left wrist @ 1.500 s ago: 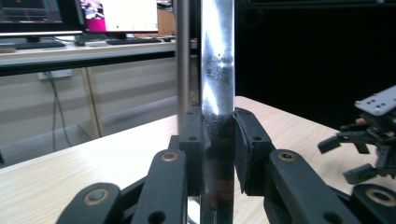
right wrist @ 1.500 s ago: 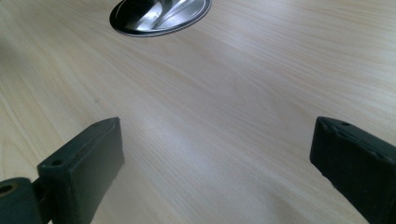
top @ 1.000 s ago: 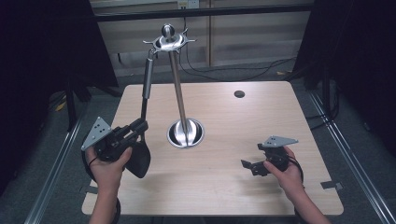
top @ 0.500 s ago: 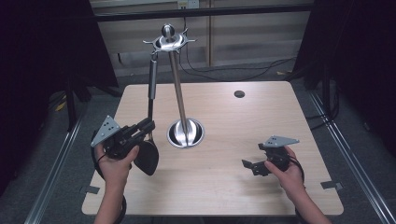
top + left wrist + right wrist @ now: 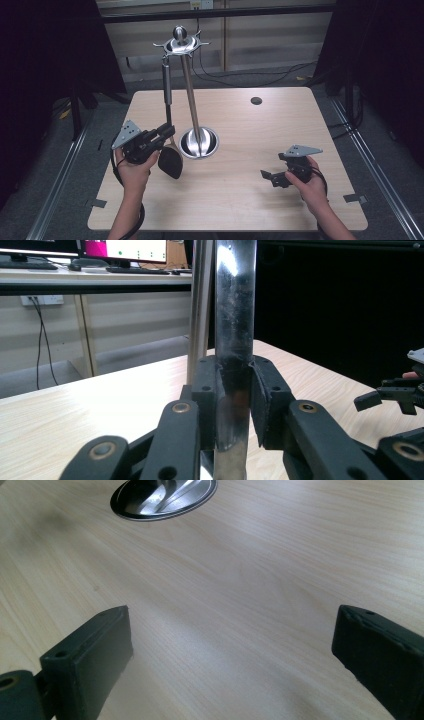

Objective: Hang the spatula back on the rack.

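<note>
A steel utensil stand (image 5: 190,95) rises from a round base (image 5: 199,143) at mid-table, with a hooked crown (image 5: 181,44) on top. A long-handled spatula (image 5: 170,162) with a black head stands nearly upright beside the pole, its handle top just under a left hook; I cannot tell whether it hangs there. My left gripper (image 5: 167,131) is shut on its handle (image 5: 234,365), with the stand pole (image 5: 200,315) just behind. My right gripper (image 5: 267,177) rests low over the table's right front, open and holding nothing (image 5: 235,645). The stand's base (image 5: 162,497) lies ahead of it.
A small dark round spot (image 5: 256,100) marks the far right of the wooden table (image 5: 250,210). Cables trail on the floor behind the table. Metal rails (image 5: 60,195) run along both sides. The right gripper (image 5: 395,395) appears far off in the left gripper view.
The left gripper has carried the spatula rightward toward the stand, and the tilted handle has swung nearly upright. The right gripper has stayed still.
</note>
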The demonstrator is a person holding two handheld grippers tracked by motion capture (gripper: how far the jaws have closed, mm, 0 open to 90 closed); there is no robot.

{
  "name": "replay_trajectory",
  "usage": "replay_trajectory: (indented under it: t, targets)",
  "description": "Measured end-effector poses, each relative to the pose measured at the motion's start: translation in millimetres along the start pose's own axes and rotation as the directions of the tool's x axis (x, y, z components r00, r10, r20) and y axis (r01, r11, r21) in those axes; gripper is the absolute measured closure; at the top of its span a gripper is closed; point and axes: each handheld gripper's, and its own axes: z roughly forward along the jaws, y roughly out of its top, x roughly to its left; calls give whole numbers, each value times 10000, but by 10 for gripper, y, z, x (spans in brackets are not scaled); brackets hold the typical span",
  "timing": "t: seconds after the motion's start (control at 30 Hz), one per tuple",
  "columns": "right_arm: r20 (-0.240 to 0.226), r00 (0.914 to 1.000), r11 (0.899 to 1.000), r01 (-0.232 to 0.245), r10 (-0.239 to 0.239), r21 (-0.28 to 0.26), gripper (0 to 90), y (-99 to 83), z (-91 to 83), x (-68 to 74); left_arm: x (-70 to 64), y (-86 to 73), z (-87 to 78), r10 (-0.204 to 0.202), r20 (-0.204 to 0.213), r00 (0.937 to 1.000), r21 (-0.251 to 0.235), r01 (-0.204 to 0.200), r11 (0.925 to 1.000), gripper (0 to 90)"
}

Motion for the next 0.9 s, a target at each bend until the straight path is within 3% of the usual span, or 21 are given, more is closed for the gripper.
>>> replay_trajectory:
  t: [0.63, 0.7, 0.9]
  targets:
    - [22, 10000, 10000, -12, 12, -66, 27, 6, -24, -10, 4, -9, 229, -123, 117, 9999, 59, 122, 9999, 751]
    - [-14, 10000, 10000, -24, 24, -52, 27, 3, -26, -6, 19, -6, 247, 104, 114, 9999, 156, -106, 9998, 750]
    - [-42, 10000, 10000, -47, 47, -47, 27, -5, -32, -9, 13, -13, 312, -30, 216, 9998, 70, 28, 10000, 748]
